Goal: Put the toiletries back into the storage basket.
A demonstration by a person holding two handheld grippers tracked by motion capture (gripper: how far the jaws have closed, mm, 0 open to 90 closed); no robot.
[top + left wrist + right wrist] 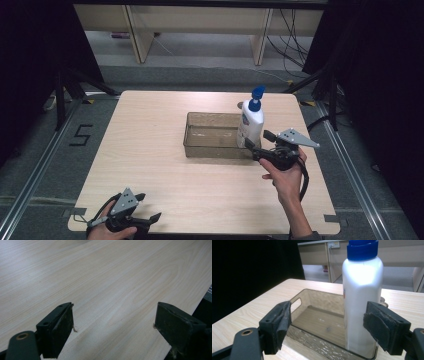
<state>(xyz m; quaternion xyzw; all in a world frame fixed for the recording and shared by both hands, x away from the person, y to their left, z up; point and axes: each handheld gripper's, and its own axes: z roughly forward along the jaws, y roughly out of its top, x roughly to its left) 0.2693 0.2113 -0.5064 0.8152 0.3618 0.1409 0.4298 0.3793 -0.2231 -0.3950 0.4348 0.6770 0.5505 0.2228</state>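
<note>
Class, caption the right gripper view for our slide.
Open right gripper faces a white pump bottle standing in a clear bin.

Pale wood-grain worktop, rounded corners, standing on grey floor. Black "5" mark on that floor, off the left edge. Light wooden furniture legs beyond the far edge, dark cables trailing at the right, black curtains on both sides.

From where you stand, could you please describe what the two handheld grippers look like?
Both are black handheld tools. The left gripper and the right gripper each carry a grey three-cornered plate on top. Each has two blocky black jaws with worn, slightly frayed pads and round rivets at the base. A black cable trails from the right one.
</note>
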